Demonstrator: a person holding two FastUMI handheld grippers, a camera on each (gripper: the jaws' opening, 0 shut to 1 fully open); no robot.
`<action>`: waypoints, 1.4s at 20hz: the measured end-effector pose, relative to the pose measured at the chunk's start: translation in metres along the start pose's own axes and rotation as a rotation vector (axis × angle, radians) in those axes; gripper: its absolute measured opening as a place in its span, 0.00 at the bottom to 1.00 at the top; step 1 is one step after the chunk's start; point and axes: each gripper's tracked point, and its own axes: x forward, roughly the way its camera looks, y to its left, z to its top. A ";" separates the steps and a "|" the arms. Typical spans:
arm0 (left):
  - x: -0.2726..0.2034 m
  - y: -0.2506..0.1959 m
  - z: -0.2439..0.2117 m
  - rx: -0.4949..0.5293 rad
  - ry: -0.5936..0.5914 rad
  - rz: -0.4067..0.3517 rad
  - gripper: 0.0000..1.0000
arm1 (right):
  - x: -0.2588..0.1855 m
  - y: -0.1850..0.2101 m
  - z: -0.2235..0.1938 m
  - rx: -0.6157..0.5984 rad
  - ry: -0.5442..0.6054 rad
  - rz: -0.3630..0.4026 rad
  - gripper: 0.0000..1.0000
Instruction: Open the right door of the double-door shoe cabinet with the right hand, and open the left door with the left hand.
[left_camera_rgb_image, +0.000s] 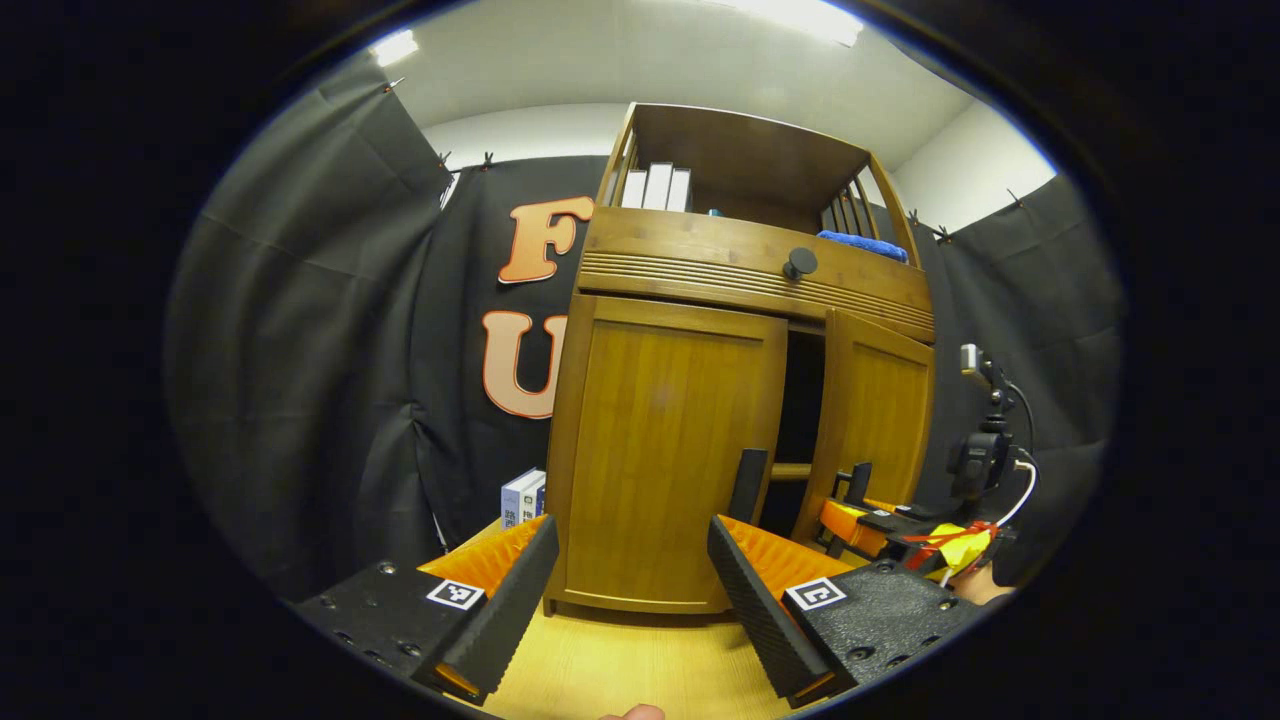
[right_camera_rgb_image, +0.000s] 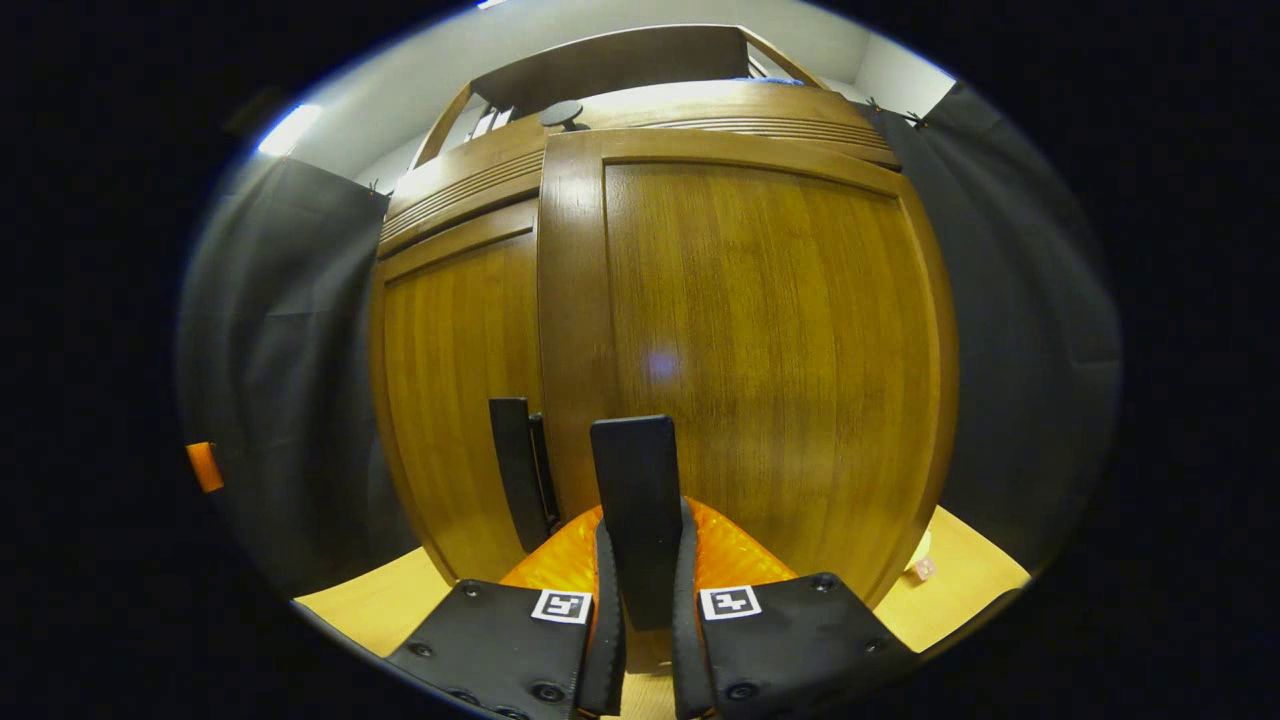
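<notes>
Left gripper view, cabinet: the wooden shoe cabinet (left_camera_rgb_image: 740, 400) stands on the pale wood floor (left_camera_rgb_image: 620, 670); its left door (left_camera_rgb_image: 660, 450) is flush shut, its right door (left_camera_rgb_image: 875, 420) is swung out a little, leaving a dark gap between the 2 doors.
Left gripper view, left gripper (left_camera_rgb_image: 635, 600): its 2 fingers are spread wide apart and hold nothing, aimed at the lower part of the left door, with that door's handle (left_camera_rgb_image: 748, 485) just above the right-hand finger.
Left gripper view, right gripper (left_camera_rgb_image: 850, 500): seen farther off, at the bottom inner edge of the right door.
Right gripper view, right gripper (right_camera_rgb_image: 640, 590): the fingers are pressed together on the right door's handle (right_camera_rgb_image: 635, 500), a dark upright slab on the door's inner edge.
Right gripper view, neighbour: the left door's handle (right_camera_rgb_image: 520, 470) sits just beside it, untouched.
Step in hand: by my reading, swinging the right door wider.
Doing it well: pull along the hinge's arc, keep the clamp square on the slab so it does not slip, and keep the left gripper clear.
</notes>
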 end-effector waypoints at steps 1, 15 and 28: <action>0.001 -0.004 -0.001 0.002 0.002 -0.010 0.94 | -0.007 -0.002 0.000 0.002 0.003 0.003 0.27; 0.008 -0.072 -0.014 -0.019 0.019 -0.128 0.93 | -0.096 -0.048 0.006 -0.012 0.010 -0.061 0.26; 0.017 -0.083 -0.028 -0.031 0.028 -0.117 0.95 | -0.146 -0.102 0.012 -0.053 0.026 -0.157 0.20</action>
